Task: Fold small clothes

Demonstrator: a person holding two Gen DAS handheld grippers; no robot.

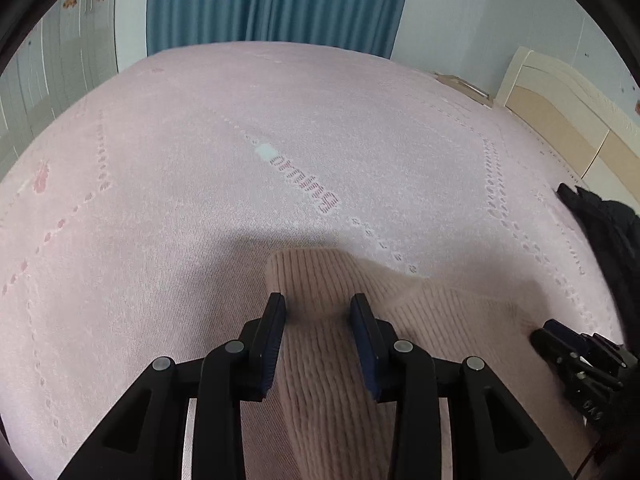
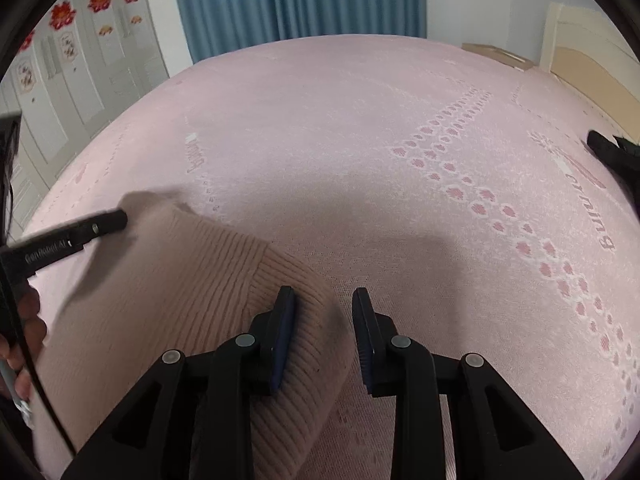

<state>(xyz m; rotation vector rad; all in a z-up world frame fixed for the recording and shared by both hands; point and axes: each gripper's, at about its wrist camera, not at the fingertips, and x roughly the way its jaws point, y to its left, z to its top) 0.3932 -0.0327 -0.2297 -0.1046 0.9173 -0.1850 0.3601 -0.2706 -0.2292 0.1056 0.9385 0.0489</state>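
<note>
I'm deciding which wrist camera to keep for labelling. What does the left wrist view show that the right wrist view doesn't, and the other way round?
Only the left wrist view: the sweater's far folded end between the left gripper fingers, and the right gripper from the side.

Only the right wrist view: red paper cut-outs on the wardrobe doors, a band of darker pink paw prints, the ribbed hem by the right gripper, and the hand holding the left gripper.

Both: the beige knit sweater, pink bedspread, blue curtain, headboard and dark clothing.
</note>
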